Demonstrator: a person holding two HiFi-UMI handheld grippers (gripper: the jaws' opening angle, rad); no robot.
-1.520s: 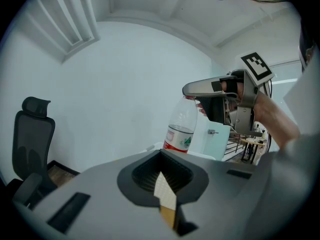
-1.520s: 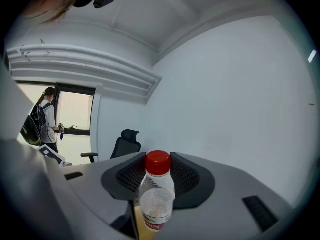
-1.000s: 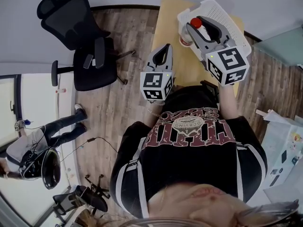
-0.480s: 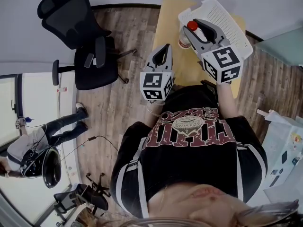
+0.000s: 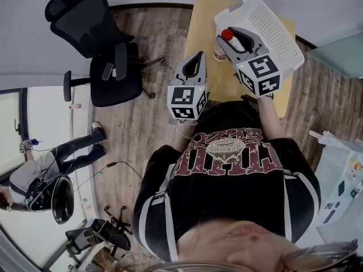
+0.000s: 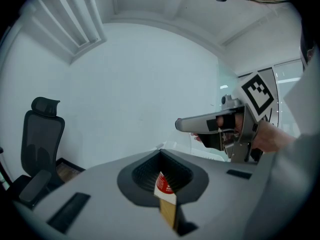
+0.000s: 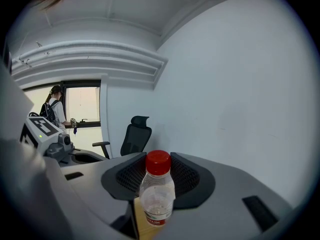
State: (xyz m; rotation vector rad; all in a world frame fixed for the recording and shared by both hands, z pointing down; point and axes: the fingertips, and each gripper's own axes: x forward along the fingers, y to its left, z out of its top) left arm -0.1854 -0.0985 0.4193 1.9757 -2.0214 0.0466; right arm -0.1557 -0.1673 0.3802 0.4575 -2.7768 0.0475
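Observation:
My right gripper [image 5: 229, 37] is shut on a clear plastic bottle [image 7: 157, 200] with a red cap [image 5: 227, 34] and a red and white label. It grips the bottle near its top and holds it upright over the wooden table [image 5: 203, 24], beside a white basket [image 5: 271, 22]. I cannot tell whether the bottle's base rests on the table. My left gripper [image 5: 196, 56] is shut with nothing in it, just left of the bottle. Through the gap in its jaws the bottle's label [image 6: 162, 184] shows. The right gripper [image 6: 212, 125] also appears in the left gripper view.
A black office chair [image 5: 91, 35] stands on the wood floor left of the table. Another person [image 5: 51, 163] stands by the window at the left. A white wall runs behind the table. Papers [image 5: 340, 174] lie at the right edge.
My right gripper has carried the bottle a little to the left, from the basket's edge toward the table's middle, and lower against the left gripper. The left gripper has barely moved.

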